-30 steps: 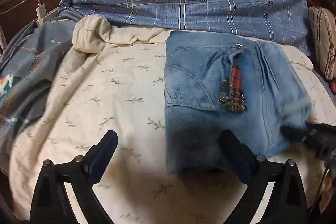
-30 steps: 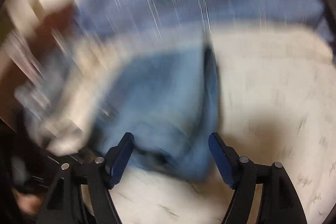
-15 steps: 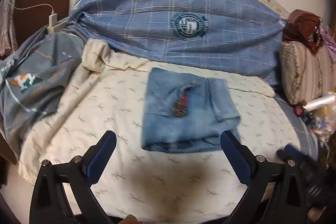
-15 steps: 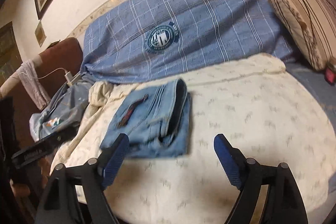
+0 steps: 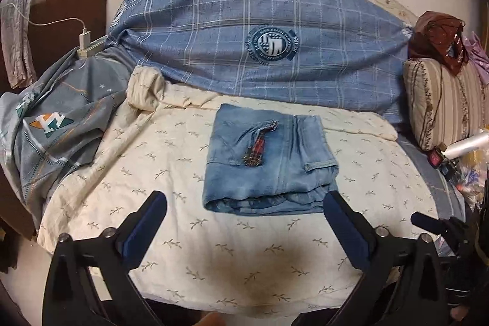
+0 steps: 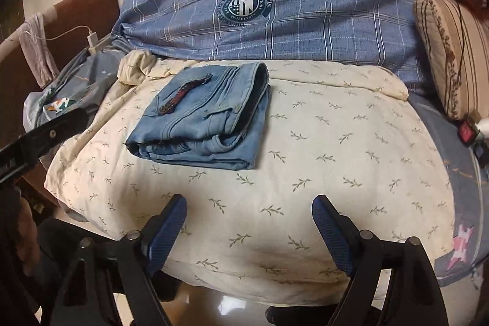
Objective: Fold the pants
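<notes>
The pants (image 5: 269, 161) are light blue denim, folded into a compact, roughly square bundle of several layers. They lie flat on a cream bedspread (image 5: 171, 161) printed with small leaf sprigs, about in its middle, with nothing touching them. On the top layer a red plaid strip (image 5: 256, 150) runs along a pocket seam, and the stacked folded edges face the near side.

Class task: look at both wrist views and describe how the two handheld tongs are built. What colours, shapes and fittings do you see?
The left tongs and right tongs look alike: two angular black plastic arms with triangular cut-outs, silver round bolt heads at the joints, and flat dark-blue textured pads on the inner faces of the tips. No cables or sleeves are visible.
</notes>
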